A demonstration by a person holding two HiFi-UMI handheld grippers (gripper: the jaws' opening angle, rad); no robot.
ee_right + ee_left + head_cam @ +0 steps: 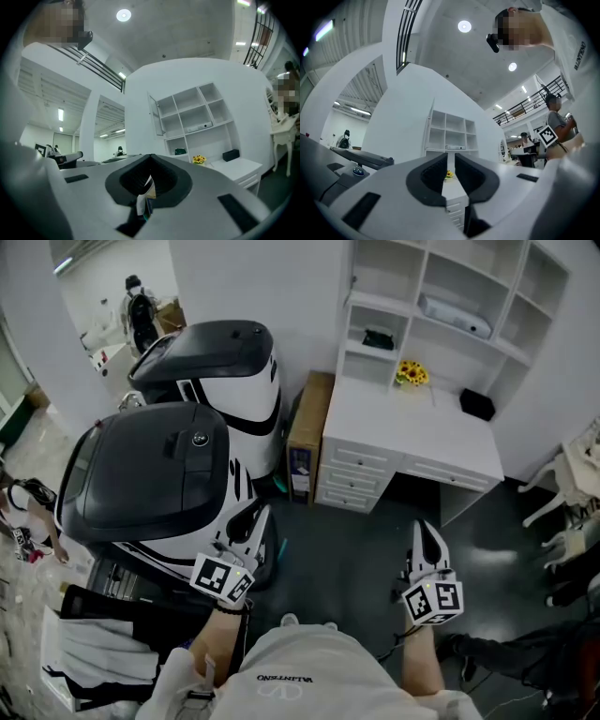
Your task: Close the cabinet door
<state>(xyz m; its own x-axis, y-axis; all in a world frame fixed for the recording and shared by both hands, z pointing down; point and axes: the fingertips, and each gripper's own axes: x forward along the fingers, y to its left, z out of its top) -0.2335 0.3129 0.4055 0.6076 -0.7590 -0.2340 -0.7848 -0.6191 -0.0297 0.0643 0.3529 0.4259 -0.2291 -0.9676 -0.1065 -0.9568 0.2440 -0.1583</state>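
Two grippers, held apart over the dark floor. Left gripper [253, 517]: jaws nearly together, nothing between. Right gripper [427, 535]: jaws together, nothing held. Cabinet door [155, 115]: swung open at the upper left of the shelf unit [450, 296], above the desk [412, 432].

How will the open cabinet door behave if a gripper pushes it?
The door looks like a thin, flat white panel, so it is probably stiff and light. It stands out from the shelf unit's left edge, so it likely swings on hinges rather than slides. Its smooth face may be slippery.
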